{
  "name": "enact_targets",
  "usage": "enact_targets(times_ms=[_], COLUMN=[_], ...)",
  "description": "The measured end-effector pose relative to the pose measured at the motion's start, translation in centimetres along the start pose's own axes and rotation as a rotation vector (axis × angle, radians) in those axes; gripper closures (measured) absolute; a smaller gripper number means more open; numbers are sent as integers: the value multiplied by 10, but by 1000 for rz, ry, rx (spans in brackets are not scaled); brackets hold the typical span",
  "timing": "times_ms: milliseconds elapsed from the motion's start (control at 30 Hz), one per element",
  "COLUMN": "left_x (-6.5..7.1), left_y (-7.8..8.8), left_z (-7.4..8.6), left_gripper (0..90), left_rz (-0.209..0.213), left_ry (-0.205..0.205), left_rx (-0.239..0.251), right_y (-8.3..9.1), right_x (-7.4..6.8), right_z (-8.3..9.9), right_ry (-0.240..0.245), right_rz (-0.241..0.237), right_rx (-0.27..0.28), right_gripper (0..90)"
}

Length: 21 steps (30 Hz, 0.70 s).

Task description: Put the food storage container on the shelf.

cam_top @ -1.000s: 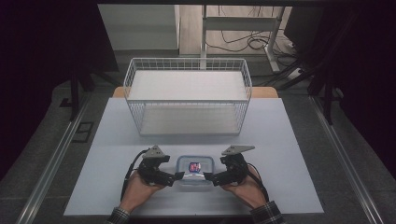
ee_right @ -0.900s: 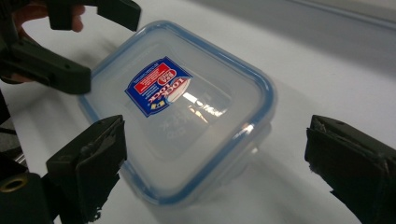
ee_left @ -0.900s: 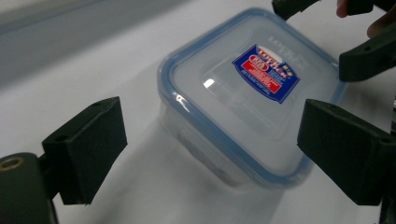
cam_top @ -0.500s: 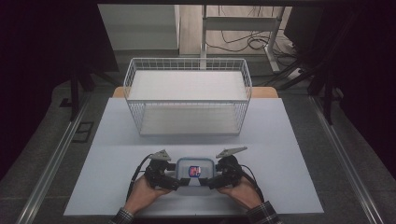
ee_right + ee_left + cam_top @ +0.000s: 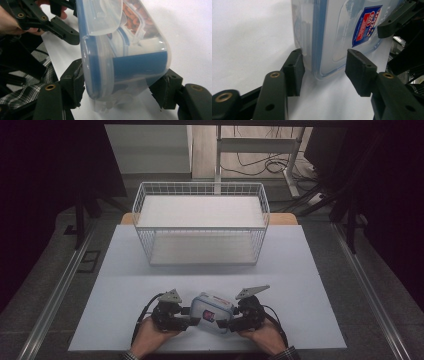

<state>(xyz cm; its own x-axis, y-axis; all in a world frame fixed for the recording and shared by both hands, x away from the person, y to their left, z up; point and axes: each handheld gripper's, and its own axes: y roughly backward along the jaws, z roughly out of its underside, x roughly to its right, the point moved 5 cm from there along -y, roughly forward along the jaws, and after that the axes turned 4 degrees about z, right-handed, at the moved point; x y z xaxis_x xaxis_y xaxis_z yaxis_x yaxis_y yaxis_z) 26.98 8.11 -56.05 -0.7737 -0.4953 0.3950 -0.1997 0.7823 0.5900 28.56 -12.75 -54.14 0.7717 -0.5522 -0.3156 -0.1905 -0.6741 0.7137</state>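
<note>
Jaws first: both pairs have just been closing on the box [image 5: 212, 311], one from each end. In the left gripper view the left gripper [image 5: 324, 72] has the box's corner between its pads; one pad sits right against the side wall, the other stands just off the lid [image 5: 352, 30] with a sliver of white table showing between them, so that pair is not yet pressing. In the right gripper view the right gripper [image 5: 120, 87] has a pad on either side of the box, both up against the plastic, and the box sits tilted between them — that is a pinch. From the high view, the left gripper [image 5: 192, 319] is at the box's left end and the right gripper [image 5: 225, 322] at its right, a hand [image 5: 150, 337] behind each, checked cuffs at the near edge. The box is clear plastic with a blue seal, a red-and-blue label [image 5: 365, 25] on the lid and reddish-brown contents [image 5: 135, 17] inside, on the near part of the white table [image 5: 125, 285], about mid-width. The white wire basket [image 5: 200, 225] stands well beyond it on the far half.
</note>
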Motion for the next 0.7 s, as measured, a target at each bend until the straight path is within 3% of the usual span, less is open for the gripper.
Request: enact_targets(times_ms=[100, 200, 400, 500, 600, 700], left_x=[-6, -12, -15, -13, -10, -8], left_y=[1, 4, 4, 3, 2, 2], left_z=[-3, -8, -16, -17, -16, -15], left_gripper=[367, 254, 242, 285, 303, 380], left_rz=[-6, 7, 89, 128, 92, 65], left_ry=[-9, -43, -60, -59, -63, -61], left_rx=[25, 70, 126, 134, 120, 101], right_y=[1, 0, 0, -1, -1, -1], right_x=[-2, -2, 3, 3, 5, 8], right_z=[-1, -1, -3, -4, -4, -5], right_ry=[14, 37, 58, 98, 101, 97], right_rz=[-36, -40, -86, -108, -106, -65], right_rx=[5, 2, -6, -14, -16, -6], right_gripper=[394, 396, 397, 394, 387, 348])
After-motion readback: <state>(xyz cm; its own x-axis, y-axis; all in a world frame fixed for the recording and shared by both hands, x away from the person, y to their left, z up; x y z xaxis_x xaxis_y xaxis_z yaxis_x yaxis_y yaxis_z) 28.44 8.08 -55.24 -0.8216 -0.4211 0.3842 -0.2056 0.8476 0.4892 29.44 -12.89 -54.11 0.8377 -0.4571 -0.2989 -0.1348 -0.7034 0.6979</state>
